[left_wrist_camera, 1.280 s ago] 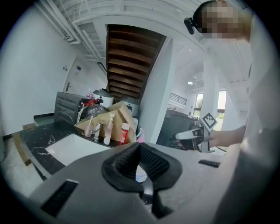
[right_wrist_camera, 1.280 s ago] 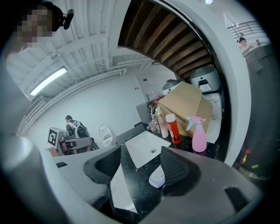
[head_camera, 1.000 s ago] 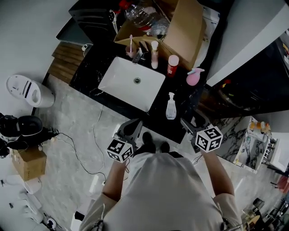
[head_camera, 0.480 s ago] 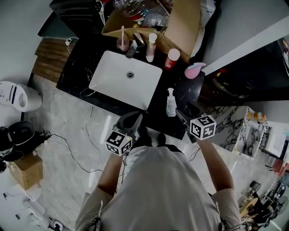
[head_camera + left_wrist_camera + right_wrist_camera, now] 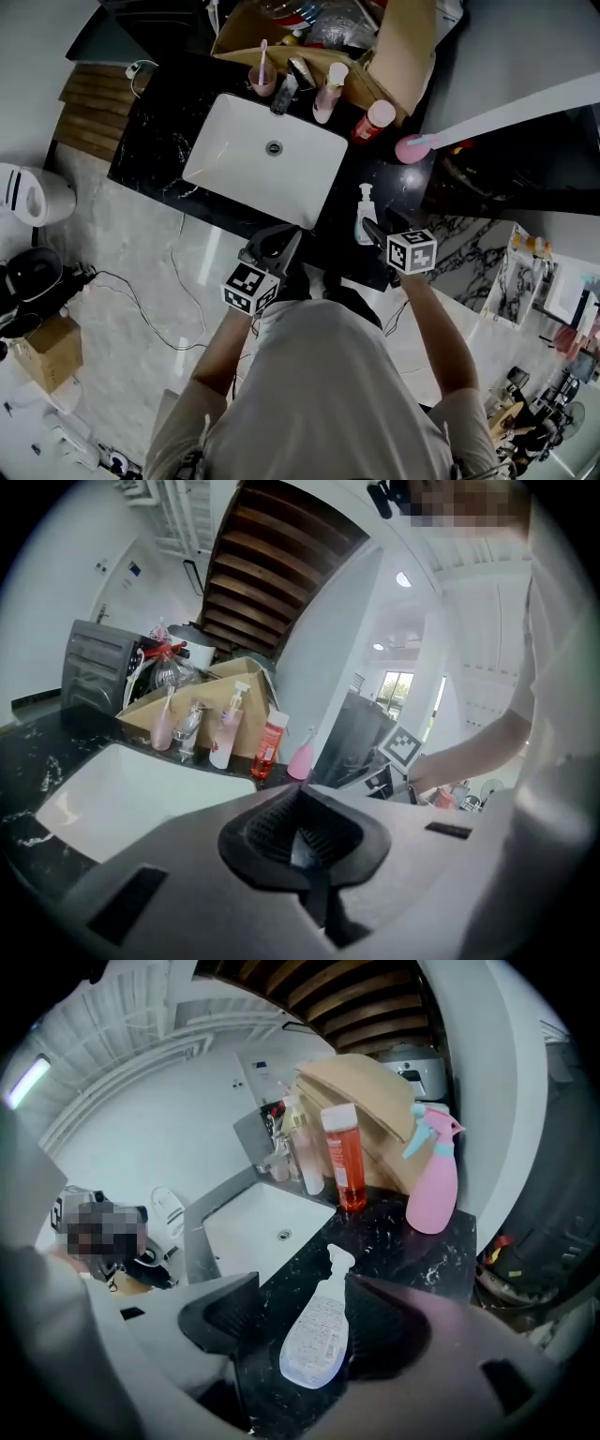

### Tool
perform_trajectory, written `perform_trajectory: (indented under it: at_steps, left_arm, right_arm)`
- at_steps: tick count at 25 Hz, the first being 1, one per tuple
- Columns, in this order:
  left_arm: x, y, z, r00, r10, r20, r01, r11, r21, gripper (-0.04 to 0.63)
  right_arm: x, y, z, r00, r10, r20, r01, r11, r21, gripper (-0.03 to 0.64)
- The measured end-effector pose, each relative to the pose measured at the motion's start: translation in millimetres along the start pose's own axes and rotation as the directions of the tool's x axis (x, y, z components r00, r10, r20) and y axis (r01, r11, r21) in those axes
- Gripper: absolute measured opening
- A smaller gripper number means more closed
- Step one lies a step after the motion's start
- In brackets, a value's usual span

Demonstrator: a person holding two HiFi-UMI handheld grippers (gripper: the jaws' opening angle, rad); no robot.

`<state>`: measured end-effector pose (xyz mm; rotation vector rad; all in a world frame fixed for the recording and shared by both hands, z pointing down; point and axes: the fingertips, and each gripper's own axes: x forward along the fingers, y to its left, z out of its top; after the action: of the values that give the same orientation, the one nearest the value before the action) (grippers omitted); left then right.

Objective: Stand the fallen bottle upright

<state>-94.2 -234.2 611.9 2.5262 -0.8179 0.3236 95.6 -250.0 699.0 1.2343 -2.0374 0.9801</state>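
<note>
Right hand-held gripper (image 5: 302,1288) nearer fallen bottle (image 5: 317,1335)

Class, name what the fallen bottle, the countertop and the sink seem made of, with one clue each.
Fallen bottle: likely clear plastic, with a translucent, faintly shiny body.
Countertop: probably polished stone, glossy black with white veins.
Sink: perhaps glazed ceramic, smooth, even white.

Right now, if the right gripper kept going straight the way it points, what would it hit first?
Most likely the fallen bottle lying on the counter. It sits framed between the open jaws of the right gripper, apparently not yet touched. Depth is hard to judge.
</note>
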Motion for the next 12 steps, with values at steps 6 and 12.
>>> perform_trajectory:
  at_steps: [6,12]
  left_arm:
    - [5,22,-4,1.000,-0.015,-0.015,0.015,1.000,0.003,0.006]
    - [6,38,-16,1.000,-0.016,-0.026,0.015,0.999,-0.030,0.006]
  right_arm:
    - [37,-14,-14,0.994,-0.053,-0.092,0.056,0.998,0.028,0.293]
    - [67,-30,-22,0.978,-0.113,-0.177,0.124,0.991,0.052,0.296]
